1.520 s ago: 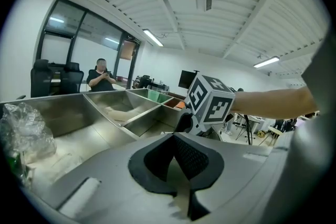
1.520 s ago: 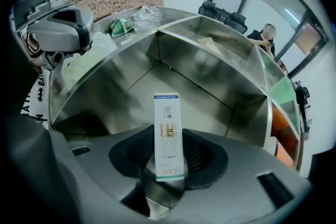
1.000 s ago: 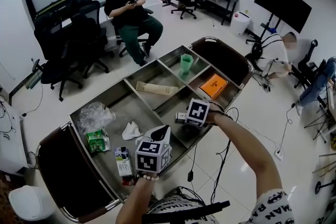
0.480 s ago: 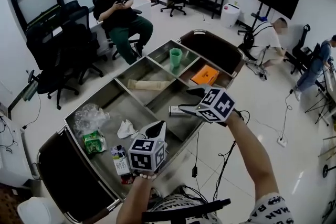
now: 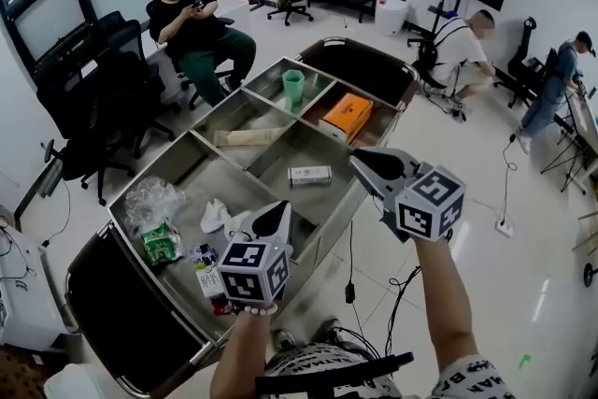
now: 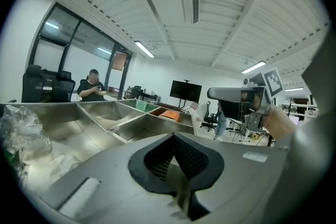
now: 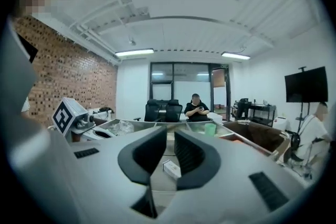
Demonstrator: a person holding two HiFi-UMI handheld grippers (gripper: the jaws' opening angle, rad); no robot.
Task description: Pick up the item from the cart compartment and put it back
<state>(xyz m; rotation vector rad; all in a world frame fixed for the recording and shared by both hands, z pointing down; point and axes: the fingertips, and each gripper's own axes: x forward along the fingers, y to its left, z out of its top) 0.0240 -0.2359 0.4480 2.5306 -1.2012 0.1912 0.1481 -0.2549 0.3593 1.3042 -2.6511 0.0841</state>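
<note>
Head view puts the small white box (image 5: 309, 175) flat in a middle compartment of the steel cart (image 5: 149, 165), centre frame. The right gripper (image 5: 363, 162) hangs just right of it, apart, its jaws closing to a narrow gap with nothing between. The left gripper (image 5: 277, 214), lower centre, is pinched together, seemingly empty.

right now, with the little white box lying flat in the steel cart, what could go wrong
1. The right gripper is near the edge of the stainless steel cart, and its fingers are closing on nothing. The small white rectangular box lies beyond them, so reaching in now would probably shove it rather than grip it.
2. The box lies flat on smooth metal, so it may skid away when nudged.
</note>
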